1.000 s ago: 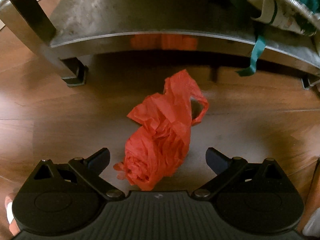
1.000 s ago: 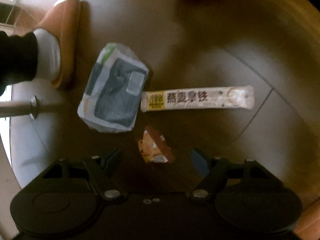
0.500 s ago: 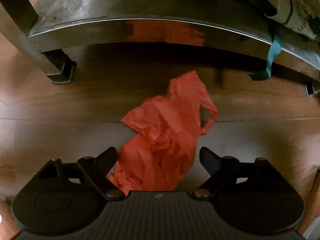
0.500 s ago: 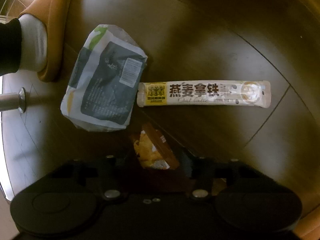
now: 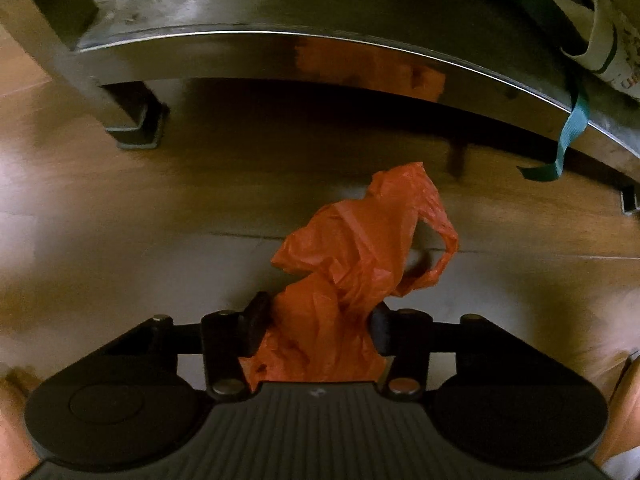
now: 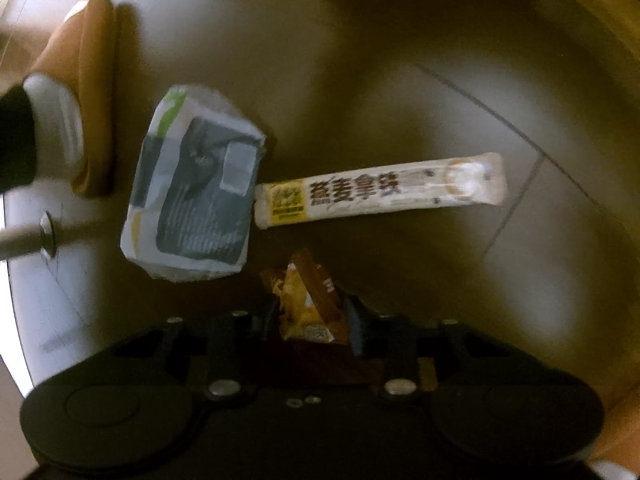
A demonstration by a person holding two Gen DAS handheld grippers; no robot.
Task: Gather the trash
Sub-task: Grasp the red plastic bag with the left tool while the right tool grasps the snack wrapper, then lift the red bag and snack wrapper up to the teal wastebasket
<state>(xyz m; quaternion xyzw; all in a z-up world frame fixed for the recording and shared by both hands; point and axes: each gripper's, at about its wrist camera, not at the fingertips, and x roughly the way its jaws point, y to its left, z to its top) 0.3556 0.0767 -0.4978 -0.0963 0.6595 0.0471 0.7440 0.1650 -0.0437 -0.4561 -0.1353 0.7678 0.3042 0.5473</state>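
The left gripper (image 5: 316,326) is closing on the crumpled orange plastic bag (image 5: 360,256), whose long axis runs forward, away from the gripper. The right gripper (image 6: 310,316) is closing on a small brown-and-yellow crumpled snack wrapper (image 6: 306,296).

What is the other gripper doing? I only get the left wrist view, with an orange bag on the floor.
Observer: The right gripper is closing on a small brown and yellow snack wrapper, which sits between its fingers.
Operator: Any other trash near it?
Observer: Yes, a long white stick packet lies on the floor just beyond the wrapper.
Operator: Only that?
Observer: No, a crumpled white and grey pouch lies at the packet's left end.
Operator: Is anyone standing there?
Observer: A foot in a tan slipper is at the left of that view.
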